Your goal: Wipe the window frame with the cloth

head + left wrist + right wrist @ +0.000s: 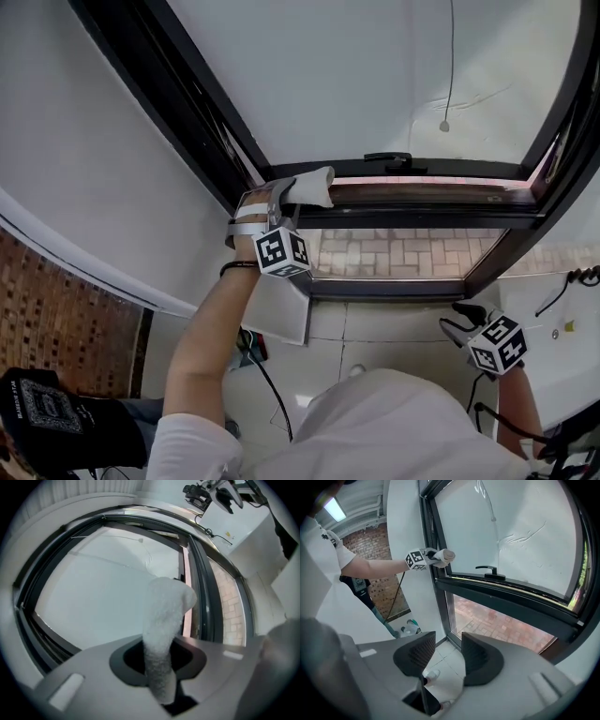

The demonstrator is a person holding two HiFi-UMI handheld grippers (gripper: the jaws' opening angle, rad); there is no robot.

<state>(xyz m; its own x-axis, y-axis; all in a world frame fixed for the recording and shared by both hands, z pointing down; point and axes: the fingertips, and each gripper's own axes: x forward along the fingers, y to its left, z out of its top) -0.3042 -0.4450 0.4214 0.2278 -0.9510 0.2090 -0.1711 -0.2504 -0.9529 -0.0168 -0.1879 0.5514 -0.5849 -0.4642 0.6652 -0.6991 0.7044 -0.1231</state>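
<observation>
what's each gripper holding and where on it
Left gripper is shut on the white cloth, pinched at one end; right gripper is open, holding nothing.

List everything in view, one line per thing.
cloth: one, white, at the left end of the frame's crossbar
window frame: one, black, set in the white wall
window handle: one, black, above the crossbar
pull cord: one, pale, hanging over the upper pane
brick paving: reddish, seen through the lower pane
floor tiles: pale, below the window
cable: one, black, on the floor
left gripper: grey, shut on the cloth
right gripper: grey, open, empty, held low
</observation>
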